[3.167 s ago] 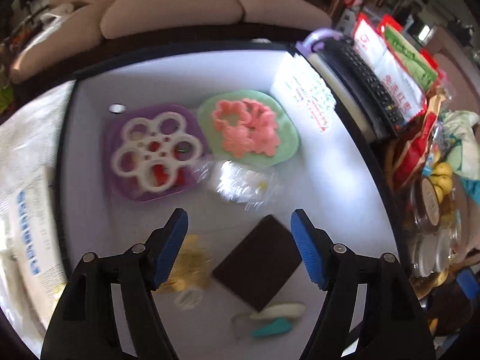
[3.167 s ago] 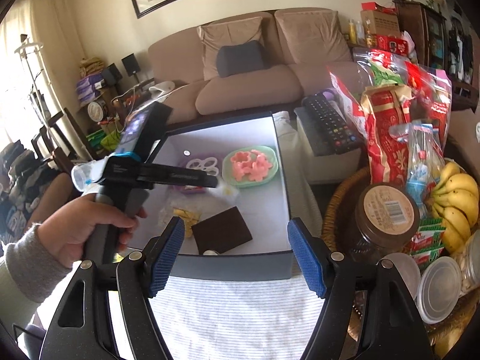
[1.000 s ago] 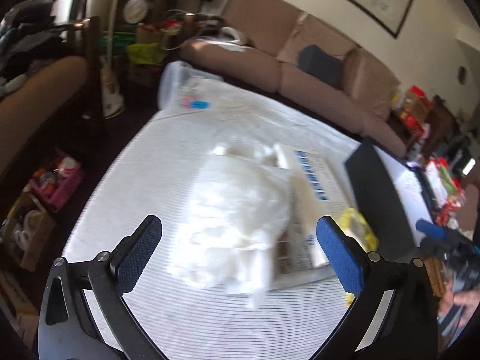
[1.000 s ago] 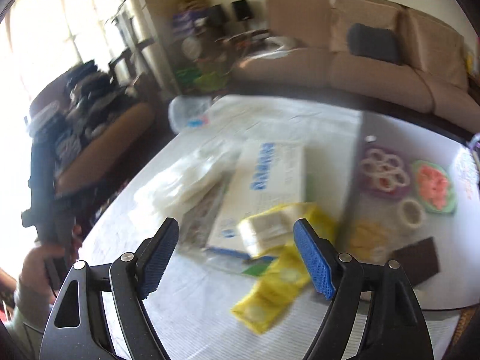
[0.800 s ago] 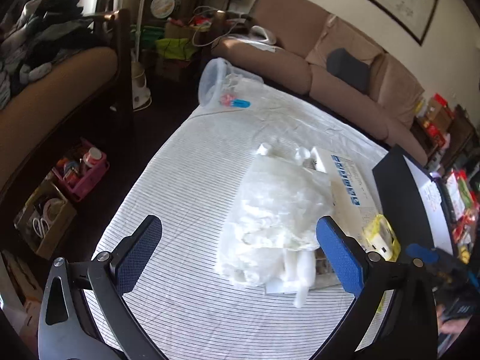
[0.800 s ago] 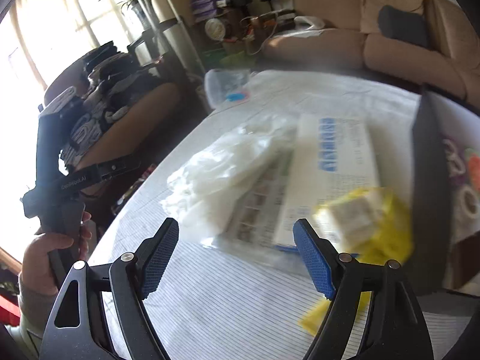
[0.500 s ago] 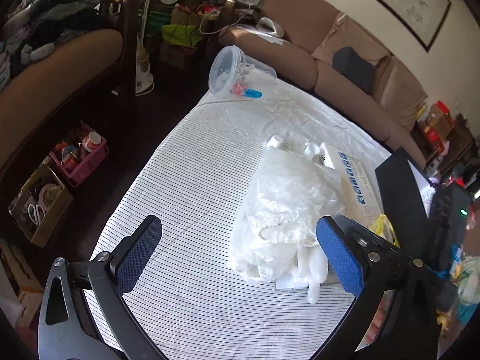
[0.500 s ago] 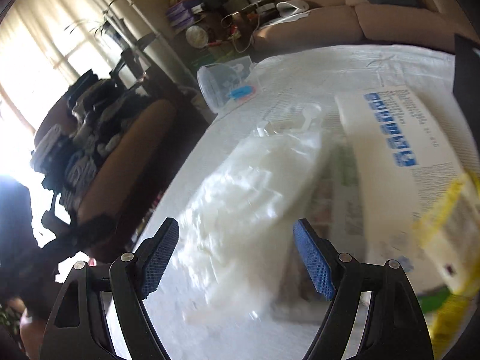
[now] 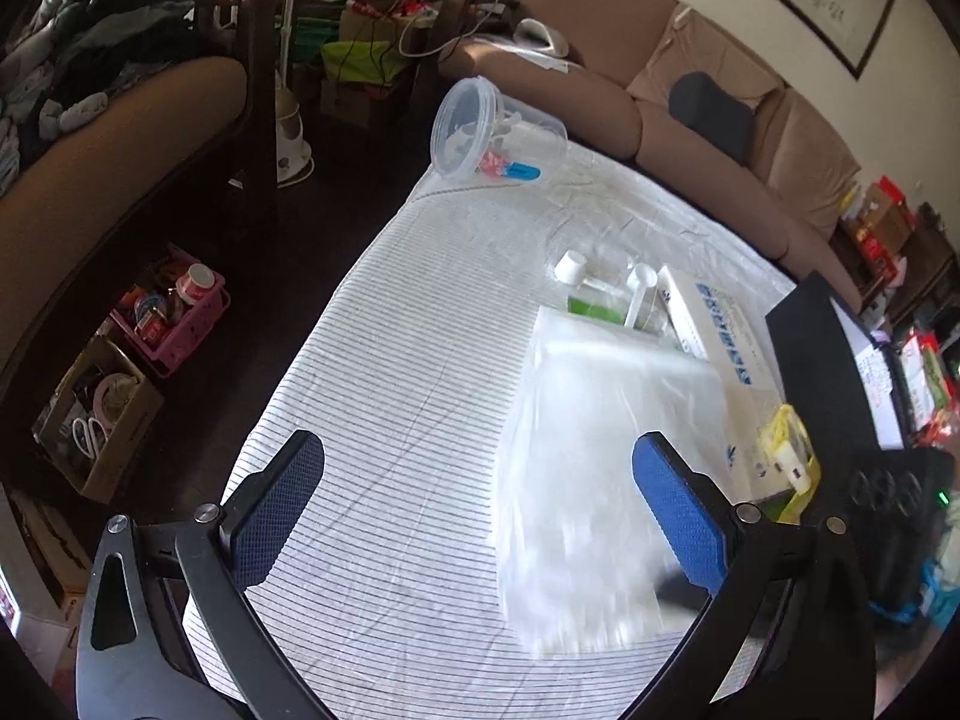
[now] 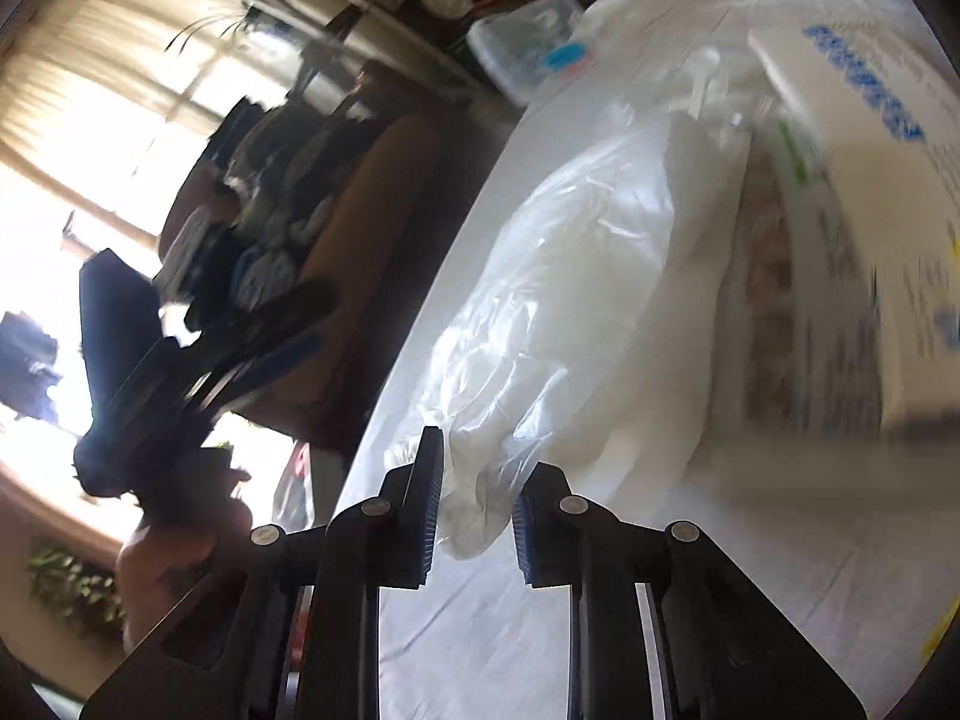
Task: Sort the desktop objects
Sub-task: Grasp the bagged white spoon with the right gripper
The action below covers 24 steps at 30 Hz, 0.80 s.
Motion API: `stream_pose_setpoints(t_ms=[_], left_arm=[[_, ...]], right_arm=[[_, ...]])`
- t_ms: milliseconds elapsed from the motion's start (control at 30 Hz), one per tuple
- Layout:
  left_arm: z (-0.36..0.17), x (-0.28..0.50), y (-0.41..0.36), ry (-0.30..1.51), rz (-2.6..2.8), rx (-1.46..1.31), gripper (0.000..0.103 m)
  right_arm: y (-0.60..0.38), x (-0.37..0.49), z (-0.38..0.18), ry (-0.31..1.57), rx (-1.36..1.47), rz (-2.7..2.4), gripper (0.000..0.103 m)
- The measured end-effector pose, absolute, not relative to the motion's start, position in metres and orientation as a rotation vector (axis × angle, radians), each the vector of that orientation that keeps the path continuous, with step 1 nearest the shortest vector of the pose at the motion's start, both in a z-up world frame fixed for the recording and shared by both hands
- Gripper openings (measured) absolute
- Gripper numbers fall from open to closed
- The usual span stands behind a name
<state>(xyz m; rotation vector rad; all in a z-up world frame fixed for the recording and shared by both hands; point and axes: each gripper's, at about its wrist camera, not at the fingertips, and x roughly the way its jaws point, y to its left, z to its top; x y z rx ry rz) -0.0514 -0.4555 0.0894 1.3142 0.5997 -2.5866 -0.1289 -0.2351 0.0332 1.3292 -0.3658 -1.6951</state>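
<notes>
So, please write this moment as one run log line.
right gripper: just closing, plastic bag corner between pads | left gripper: open, holds nothing | stage: grasping bag

The left gripper (image 9: 474, 498) hangs with jaws wide apart over a striped tablecloth (image 9: 390, 420). A blurred clear plastic bag (image 9: 606, 468) lies at about four o'clock from the cloth's middle, its edge near the right blue pad. A clear tub (image 9: 480, 126) lies tipped at twelve o'clock; a white box (image 9: 720, 336) sits at two.
</notes>
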Motion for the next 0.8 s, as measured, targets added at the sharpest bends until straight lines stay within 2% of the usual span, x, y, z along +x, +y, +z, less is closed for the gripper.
stream_pose_setpoints(t_ms=[133,167,200,300,400,533,667,800], left_arm=[[0.083,-0.055,-0.445,0.565,-2.594,1.364,0.103],[0.08,-0.057,-0.44,0.549,-2.593,1.383,0.103],[0.077,-0.059,-0.434,0.53,-2.595,1.406,0.103],[0.069,-0.066,-0.417,0.449,-2.601,1.463,0.103],[0.059,-0.075,-0.397,0.32,-2.584,1.538,0.103],[0.057,-0.08,-0.381,0.282,-2.598,1.56,0.103],[0.075,-0.077,-0.389,0.359,-2.637,1.481,0.103],[0.087,-0.072,-0.416,0.519,-2.657,1.368,0.103]], right_arm=[[-0.224,-0.103,0.045,-0.224,1.324,-1.758,0.024],[-0.223,-0.101,0.049,-0.149,1.321,-1.787,0.03],[-0.223,-0.1,0.05,-0.102,1.328,-1.794,0.039],[-0.214,-0.095,0.065,0.01,1.317,-1.824,0.054],[-0.2,-0.104,0.091,0.09,1.231,-1.954,0.057],[-0.205,-0.161,0.108,0.116,1.165,-2.093,0.066],[-0.253,-0.244,0.1,0.216,1.161,-2.165,0.066],[-0.289,-0.296,0.062,0.279,1.21,-2.155,0.066]])
